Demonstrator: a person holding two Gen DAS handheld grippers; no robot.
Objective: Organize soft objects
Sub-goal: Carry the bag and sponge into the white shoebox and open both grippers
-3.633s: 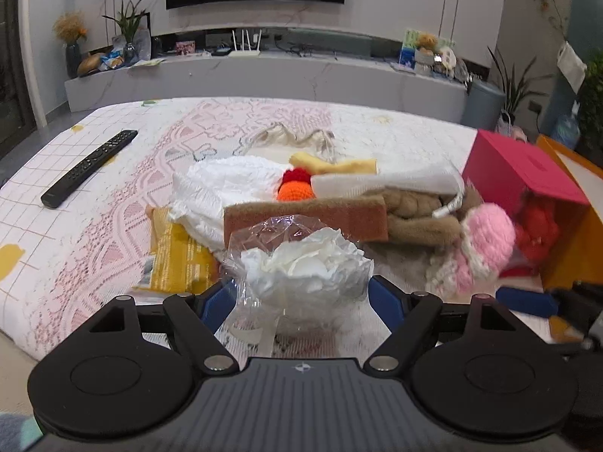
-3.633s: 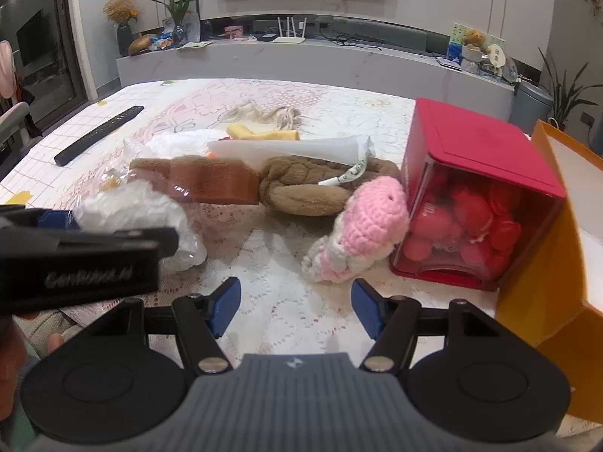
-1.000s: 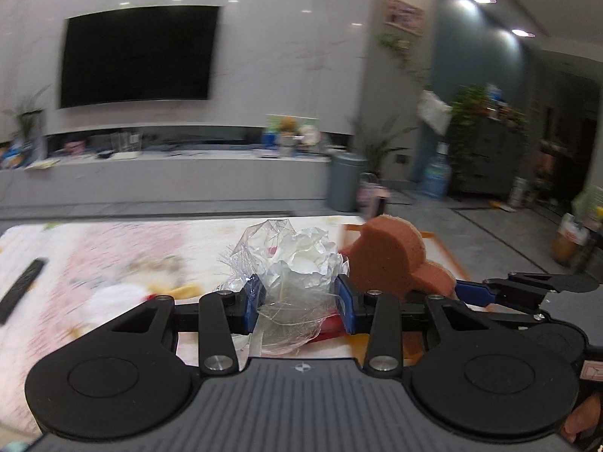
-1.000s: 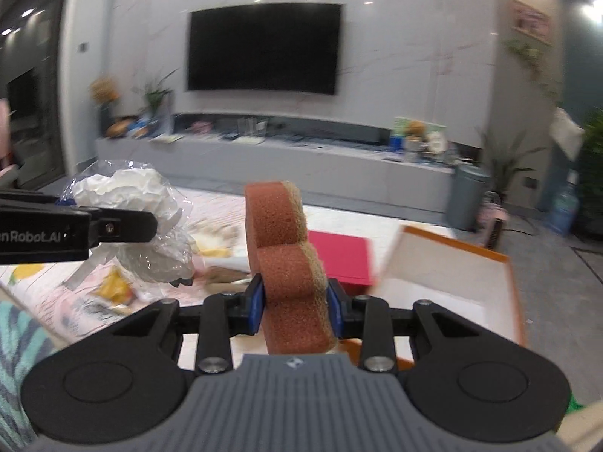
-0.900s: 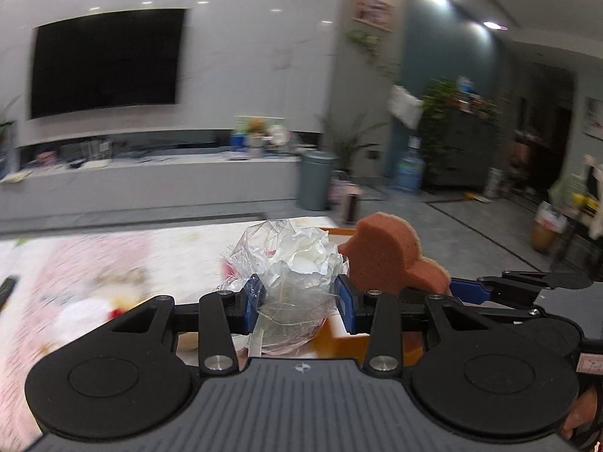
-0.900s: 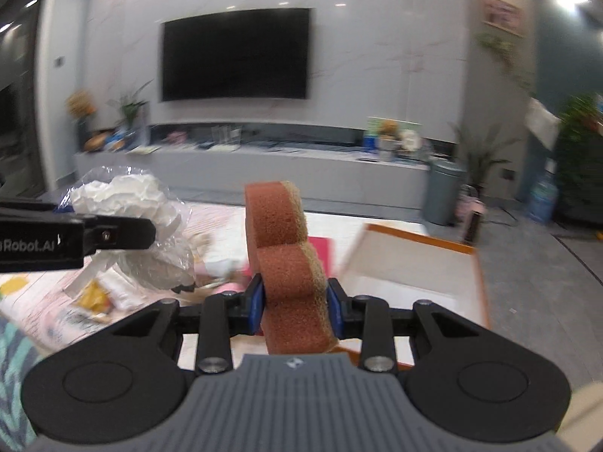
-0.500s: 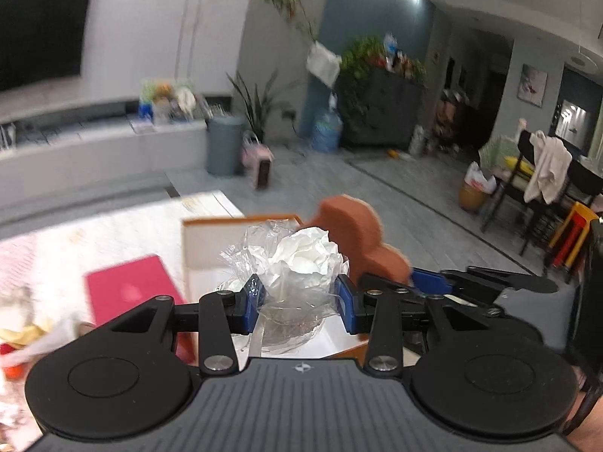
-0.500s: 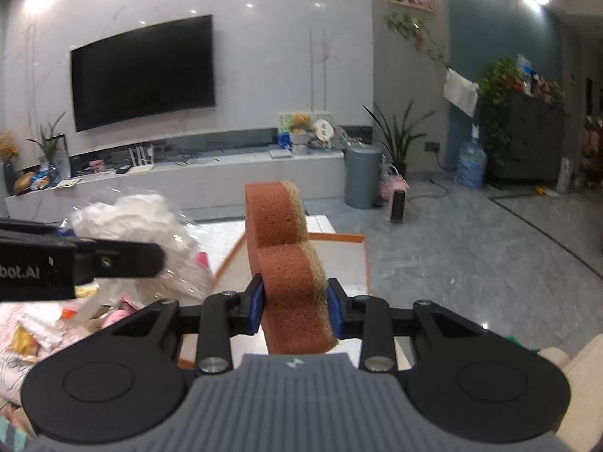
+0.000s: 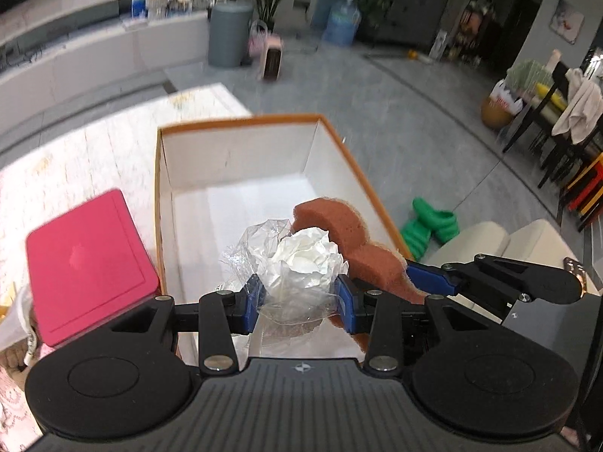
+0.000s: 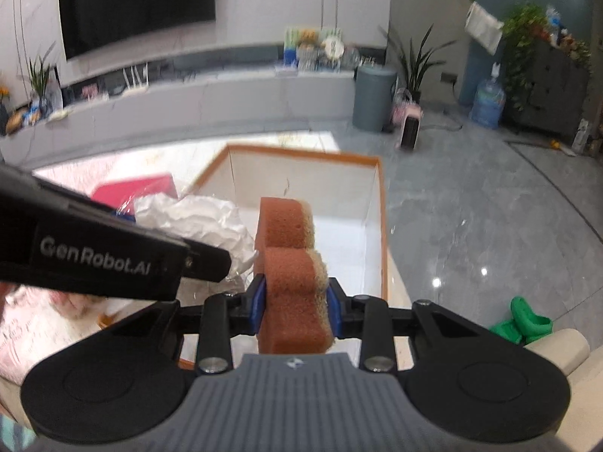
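The sponge (image 10: 292,275) is porous rust-brown foam with a coarse tan scouring layer on one face. The white wad (image 9: 305,256) looks like crinkled paper, wrapped in glossy clear plastic film. The orange-edged box (image 9: 241,158) has matt white card walls. The red box (image 9: 86,263) has a smooth plastic lid. The floor (image 10: 471,226) is polished grey stone.

Background only: living-room clutter around the work area.
A wall-mounted TV (image 10: 137,7) is seen above a long grey console (image 10: 211,90). A grey bin (image 10: 374,98), a potted plant (image 10: 414,64) and a blue water jug (image 10: 487,107) are placed along the wall. Green slippers (image 9: 429,228) are left on the grey tiled floor (image 10: 490,203). A dark chair (image 9: 565,113) draped with a cloth is seen far right, beside a cream sofa arm (image 9: 486,237).
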